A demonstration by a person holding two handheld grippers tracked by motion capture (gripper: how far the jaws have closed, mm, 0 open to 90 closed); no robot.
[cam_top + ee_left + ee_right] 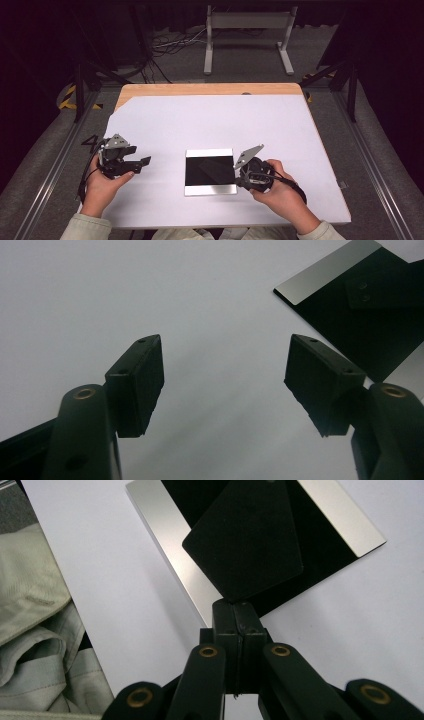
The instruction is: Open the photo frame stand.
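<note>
Card: a thin black card (245, 545) is hanging over a black-and-silver square plate (345, 517).
Plate: lying on the white table sheet (210, 122).
Right gripper (239, 611): jaws pinching the card's corner.
Left gripper (225, 385): resting well apart, jaws gaping wide, gripping nothing.

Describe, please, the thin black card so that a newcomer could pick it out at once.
Start at the white sheet covering the table, then find the square tray with silver strips near its front edge. The black card hangs just above it, pinched by one corner in the right claw. It is matte with rounded corners, unlike the glossy tray.
</note>
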